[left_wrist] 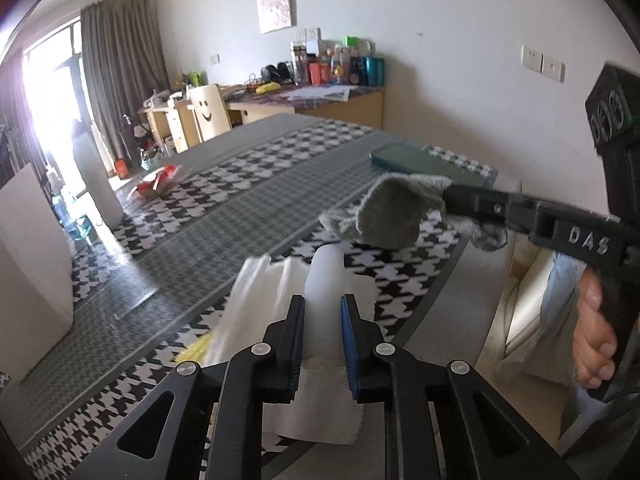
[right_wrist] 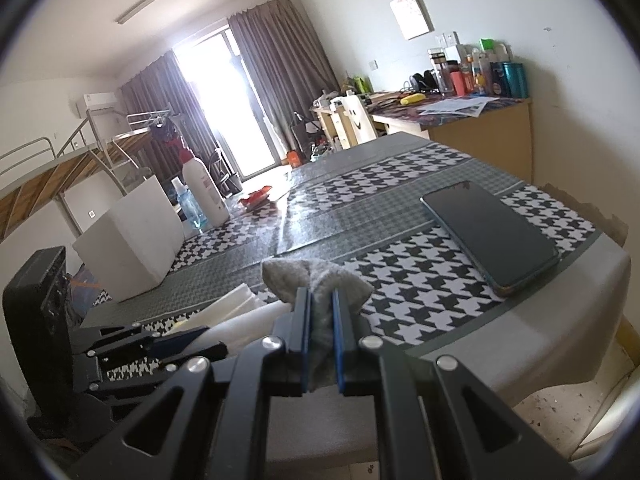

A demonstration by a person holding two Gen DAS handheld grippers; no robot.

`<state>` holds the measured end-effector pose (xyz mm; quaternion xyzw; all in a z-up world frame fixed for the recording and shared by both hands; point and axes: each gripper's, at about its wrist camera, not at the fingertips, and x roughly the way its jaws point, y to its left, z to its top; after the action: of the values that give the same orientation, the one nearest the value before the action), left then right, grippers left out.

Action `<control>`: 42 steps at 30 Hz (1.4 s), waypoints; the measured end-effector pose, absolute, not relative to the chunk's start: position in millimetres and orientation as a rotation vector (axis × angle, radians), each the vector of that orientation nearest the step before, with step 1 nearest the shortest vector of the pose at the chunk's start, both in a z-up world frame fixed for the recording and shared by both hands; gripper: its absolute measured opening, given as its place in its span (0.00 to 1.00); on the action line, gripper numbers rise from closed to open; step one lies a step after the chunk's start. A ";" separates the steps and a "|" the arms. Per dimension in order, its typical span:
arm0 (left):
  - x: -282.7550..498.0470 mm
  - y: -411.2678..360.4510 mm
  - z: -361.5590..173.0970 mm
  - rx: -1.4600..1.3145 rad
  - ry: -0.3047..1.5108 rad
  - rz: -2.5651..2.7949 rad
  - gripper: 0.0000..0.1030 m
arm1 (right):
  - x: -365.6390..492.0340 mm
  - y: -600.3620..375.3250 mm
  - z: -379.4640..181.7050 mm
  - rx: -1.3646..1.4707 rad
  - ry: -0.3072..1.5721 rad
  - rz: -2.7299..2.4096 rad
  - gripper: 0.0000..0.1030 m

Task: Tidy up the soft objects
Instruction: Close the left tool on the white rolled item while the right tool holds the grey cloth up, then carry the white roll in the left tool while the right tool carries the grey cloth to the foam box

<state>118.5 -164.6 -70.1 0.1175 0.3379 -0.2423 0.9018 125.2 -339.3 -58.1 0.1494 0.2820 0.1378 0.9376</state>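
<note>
1. Houndstooth-patterned tabletop (right_wrist: 420,280) carries a dark phone (right_wrist: 490,232) on the far right and a white box (right_wrist: 132,240) on the left.
2. White cloth (left_wrist: 280,280) lies at the near edge, its raised fold running away from the left tool (left_wrist: 322,308), clamped on that fold.
3. Grey sock (left_wrist: 390,214) hangs just beyond, right of it, pinched in the right tool (right_wrist: 321,300).
4. Only the left view shows the fold and sock apart.
</note>
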 end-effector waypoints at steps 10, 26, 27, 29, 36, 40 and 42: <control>119.7 -137.1 -42.5 0.183 0.631 -0.456 0.19 | 124.9 -327.1 -41.8 0.292 0.542 0.297 0.13; 124.6 -86.5 -16.3 0.123 0.576 -0.322 0.19 | 137.0 -292.7 -12.3 0.243 0.483 0.361 0.12; 125.1 -83.1 -15.1 0.121 0.571 -0.313 0.19 | 137.6 -290.2 -10.2 0.237 0.479 0.365 0.12; 126.3 -78.0 -12.6 0.117 0.567 -0.297 0.19 | 139.5 -284.9 -6.3 0.226 0.474 0.376 0.12; 129.5 -57.9 -0.1 0.093 0.557 -0.246 0.19 | 148.9 -262.2 3.4 0.198 0.474 0.427 0.12; 130.3 -48.6 6.0 0.081 0.545 -0.225 0.19 | 156.1 -251.7 9.4 0.187 0.474 0.450 0.12; 130.4 -45.9 9.3 0.081 0.535 -0.211 0.19 | 157.6 -247.4 12.2 0.180 0.471 0.462 0.12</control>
<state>130.4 -45.9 9.3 0.0399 0.2638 -0.1043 0.9581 157.6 -247.4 12.2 0.0883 0.2309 0.2263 0.9422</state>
